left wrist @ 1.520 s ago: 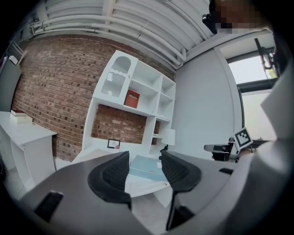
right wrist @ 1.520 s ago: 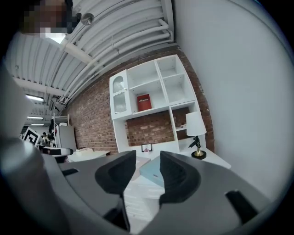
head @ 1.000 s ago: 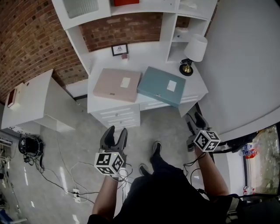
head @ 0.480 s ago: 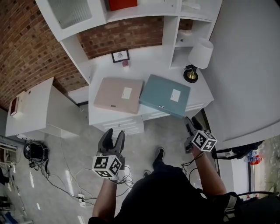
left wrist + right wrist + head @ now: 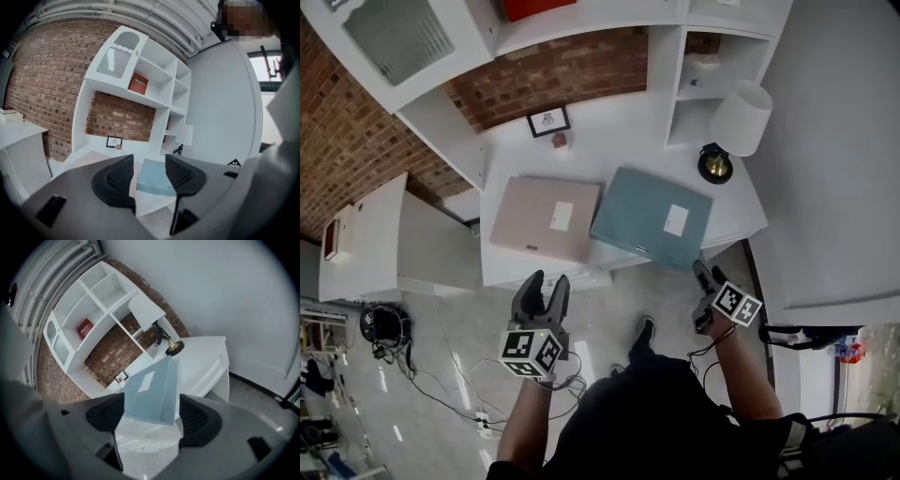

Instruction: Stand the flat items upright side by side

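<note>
At the front edge of the white desk (image 5: 609, 141), just short of it, both claws hang over the floor. The right claw (image 5: 705, 272) is the nearer to the work. Its jaws have just been opening and stand wide, gripping nothing. The near right corner of the teal flat box (image 5: 652, 216) lines up with the gap just ahead, and the pads are clear of it. That box lies flat with its long axis roughly along the desk's front edge, and its corner seems to jut past that edge. The left claw (image 5: 548, 281), about half open and empty, sits well short of the pink flat box (image 5: 544, 217). This box lies flat just left of the teal one. Farther back, a small framed picture (image 5: 547, 120) stands near the rear edge. A white-shaded lamp (image 5: 741, 117) stands at the back right corner, where I judge it could crowd a box tipped upright.
</note>
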The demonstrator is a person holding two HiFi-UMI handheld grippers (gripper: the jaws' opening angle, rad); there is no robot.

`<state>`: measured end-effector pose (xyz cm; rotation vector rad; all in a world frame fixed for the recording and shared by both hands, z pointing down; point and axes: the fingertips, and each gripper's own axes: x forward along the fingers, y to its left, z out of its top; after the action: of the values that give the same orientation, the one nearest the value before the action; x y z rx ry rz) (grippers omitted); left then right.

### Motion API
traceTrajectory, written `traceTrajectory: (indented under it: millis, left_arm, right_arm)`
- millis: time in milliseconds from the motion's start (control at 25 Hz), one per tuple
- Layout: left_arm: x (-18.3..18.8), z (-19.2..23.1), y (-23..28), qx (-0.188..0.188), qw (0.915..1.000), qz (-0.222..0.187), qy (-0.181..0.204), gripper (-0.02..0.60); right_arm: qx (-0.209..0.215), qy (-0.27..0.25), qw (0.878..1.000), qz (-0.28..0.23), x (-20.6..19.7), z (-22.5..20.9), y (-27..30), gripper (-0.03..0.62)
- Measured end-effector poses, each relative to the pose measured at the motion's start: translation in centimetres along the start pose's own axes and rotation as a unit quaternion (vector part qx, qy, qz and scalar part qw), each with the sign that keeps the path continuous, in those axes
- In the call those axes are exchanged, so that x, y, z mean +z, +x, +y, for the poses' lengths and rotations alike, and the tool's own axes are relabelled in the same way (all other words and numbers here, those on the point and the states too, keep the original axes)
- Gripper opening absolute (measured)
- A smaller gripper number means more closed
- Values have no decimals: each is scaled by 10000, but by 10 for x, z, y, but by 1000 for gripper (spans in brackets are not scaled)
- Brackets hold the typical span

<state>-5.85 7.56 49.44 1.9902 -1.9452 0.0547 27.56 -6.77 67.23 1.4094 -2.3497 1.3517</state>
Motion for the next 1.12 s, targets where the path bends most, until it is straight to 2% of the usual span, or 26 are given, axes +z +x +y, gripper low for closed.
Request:
traceTrajectory:
  millis: [80, 440, 640, 760, 960, 1120]
  left_arm:
    - [1, -6, 16, 9, 10000, 94, 23, 209]
    - [10, -25, 56, -10, 9996, 262, 109, 196]
    - [7, -22, 72, -116, 9993, 354, 90, 196]
    - [5, -18, 85, -281, 9988, 392, 62, 192]
    - [4, -15, 109, -721, 9964, 441, -4, 189]
    - [6, -12, 127, -1132, 9921, 547, -29, 188]
  right_arm:
    - [47, 302, 9995, 76, 0, -11, 12, 374]
    - [115, 1035, 9928, 586, -23, -37, 61, 388]
    - [419, 1853, 9789, 760, -41, -38, 82, 407]
    - [720, 2257, 9687, 739, -42, -33, 93, 369]
    - [685, 2259, 9692, 695, -40, -31, 95, 355]
    - [481, 2031, 9765, 533, -29, -22, 89, 348]
